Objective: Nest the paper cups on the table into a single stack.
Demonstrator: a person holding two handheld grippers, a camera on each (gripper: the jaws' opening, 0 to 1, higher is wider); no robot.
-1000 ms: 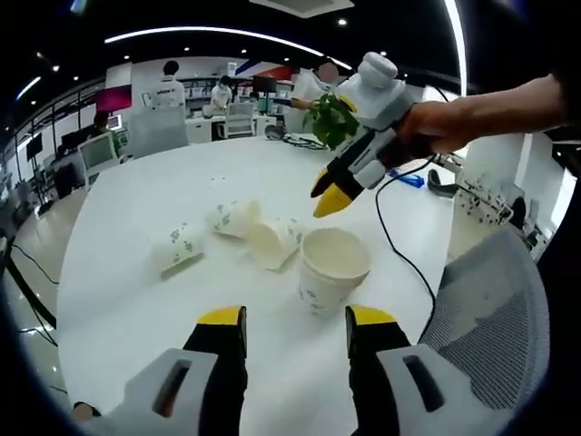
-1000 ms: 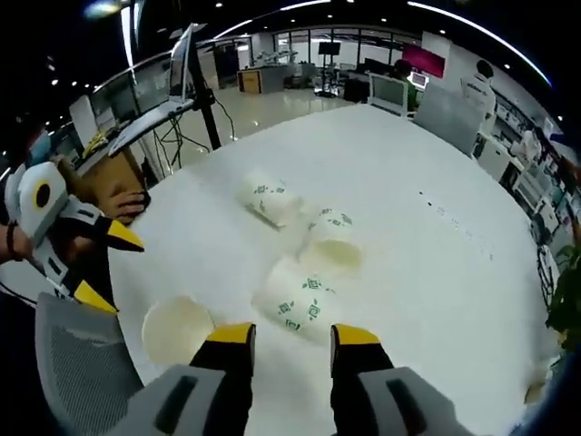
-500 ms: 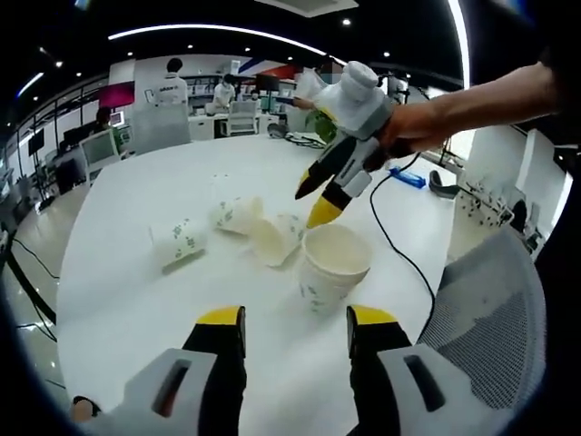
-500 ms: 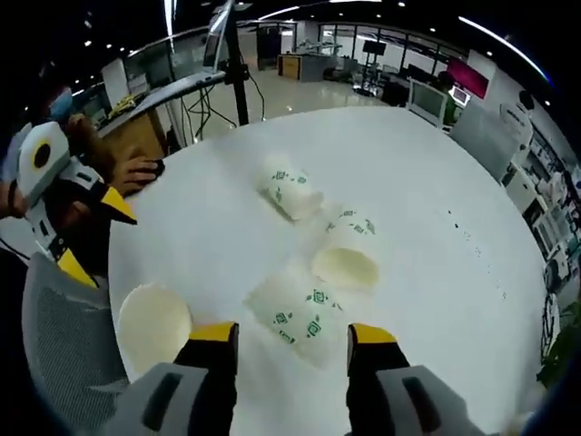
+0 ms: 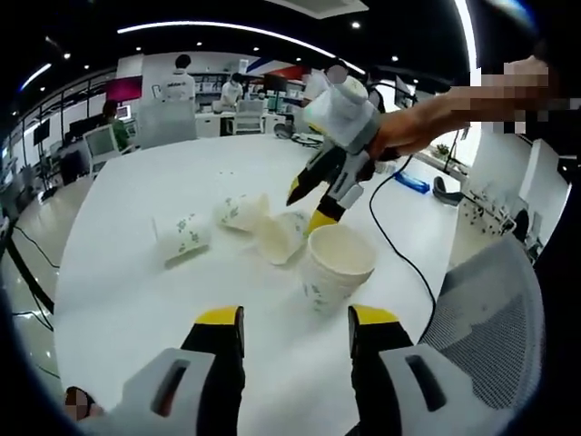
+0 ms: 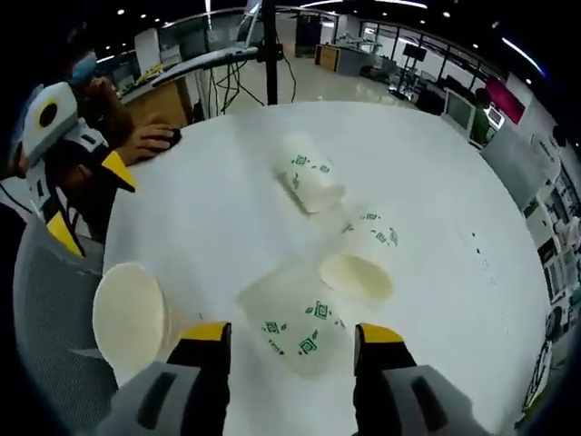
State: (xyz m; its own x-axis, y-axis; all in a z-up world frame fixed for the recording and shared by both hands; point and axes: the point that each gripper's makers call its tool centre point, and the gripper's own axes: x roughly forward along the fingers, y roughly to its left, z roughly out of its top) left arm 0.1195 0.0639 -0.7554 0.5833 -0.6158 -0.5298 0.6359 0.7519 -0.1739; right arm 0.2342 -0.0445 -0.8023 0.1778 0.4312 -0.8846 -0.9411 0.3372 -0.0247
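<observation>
Cups: one upright cup (image 5: 336,269) near table (image 5: 118,291) edge, three on their sides further in. Right gripper (image 6: 290,334) jaws spread wide, empty, hovering over nearest tipped cup (image 6: 295,320). Left gripper (image 5: 295,320) jaws also apart, nothing held, upright cup just ahead.

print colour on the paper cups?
Green marks on white paper cups, clearest in the right gripper view.
</observation>
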